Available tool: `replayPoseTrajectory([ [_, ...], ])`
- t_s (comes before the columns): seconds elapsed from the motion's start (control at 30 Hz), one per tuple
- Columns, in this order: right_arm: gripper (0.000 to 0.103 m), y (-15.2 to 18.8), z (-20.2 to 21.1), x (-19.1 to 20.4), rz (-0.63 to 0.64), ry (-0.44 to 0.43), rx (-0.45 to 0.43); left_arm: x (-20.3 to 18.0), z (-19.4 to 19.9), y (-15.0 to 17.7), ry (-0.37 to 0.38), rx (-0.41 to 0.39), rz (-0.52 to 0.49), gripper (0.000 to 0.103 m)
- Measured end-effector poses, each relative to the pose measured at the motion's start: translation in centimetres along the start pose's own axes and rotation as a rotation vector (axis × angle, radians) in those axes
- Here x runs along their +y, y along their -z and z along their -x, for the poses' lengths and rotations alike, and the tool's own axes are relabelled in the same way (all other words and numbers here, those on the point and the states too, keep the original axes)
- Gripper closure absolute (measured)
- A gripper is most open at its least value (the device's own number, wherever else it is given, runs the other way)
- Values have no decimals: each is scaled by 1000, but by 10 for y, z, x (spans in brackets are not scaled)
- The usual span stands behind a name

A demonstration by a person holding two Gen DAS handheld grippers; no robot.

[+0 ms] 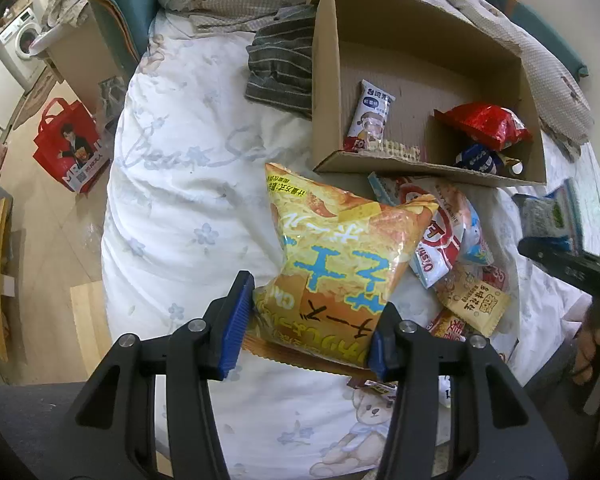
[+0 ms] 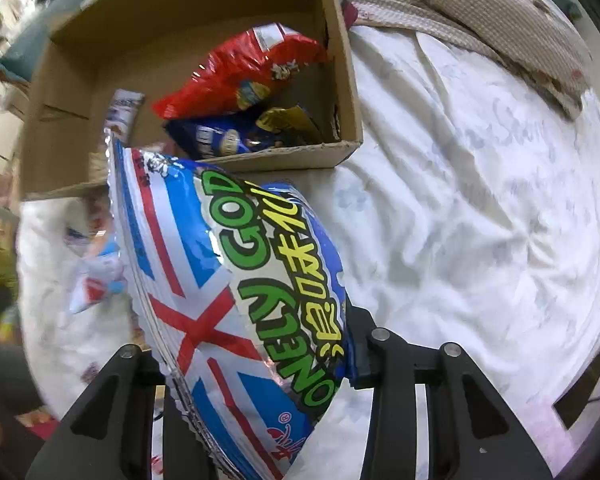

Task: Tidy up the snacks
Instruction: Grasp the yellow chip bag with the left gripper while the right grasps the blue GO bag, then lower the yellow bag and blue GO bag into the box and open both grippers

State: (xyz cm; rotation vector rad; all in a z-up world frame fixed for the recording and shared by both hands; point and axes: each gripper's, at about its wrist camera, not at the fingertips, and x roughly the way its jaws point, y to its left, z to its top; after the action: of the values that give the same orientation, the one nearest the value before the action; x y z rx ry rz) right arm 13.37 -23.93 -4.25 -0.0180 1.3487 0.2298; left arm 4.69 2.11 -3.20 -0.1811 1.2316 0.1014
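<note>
The left gripper is clenching a yellow chip bag – the right gripper is gripping a blue-striped snack bag near the cardboard box.

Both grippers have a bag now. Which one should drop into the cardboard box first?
Right, probably. The right gripper holds its blue-and-white striped snack bag with the top edge already at the open cardboard box's front wall. The left gripper holds the yellow chip bag lower on the white quilt, apparently farther back.
</note>
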Motion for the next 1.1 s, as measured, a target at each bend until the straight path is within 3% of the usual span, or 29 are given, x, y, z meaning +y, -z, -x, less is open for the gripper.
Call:
replayPoseTrajectory([
  [0.13,63,16,27,-6,-59,-163,-51,1,2,1,24,-1,16,57],
  [0.3,63,35,73,-4,-47,-323,-227,-2,14,-4,37,-46,13,57],
  [0.37,63,34,90,-6,-31,-351,-290,-3,21,-8,39,-78,11,57],
  [0.47,63,32,98,-3,-22,-373,-338,-3,37,-14,23,-147,13,57],
  [0.6,63,29,92,0,-29,-384,-337,-3,47,-21,11,-195,15,57],
  [1.1,63,-12,55,26,45,-368,-322,-31,38,-67,18,-194,-41,57],
])
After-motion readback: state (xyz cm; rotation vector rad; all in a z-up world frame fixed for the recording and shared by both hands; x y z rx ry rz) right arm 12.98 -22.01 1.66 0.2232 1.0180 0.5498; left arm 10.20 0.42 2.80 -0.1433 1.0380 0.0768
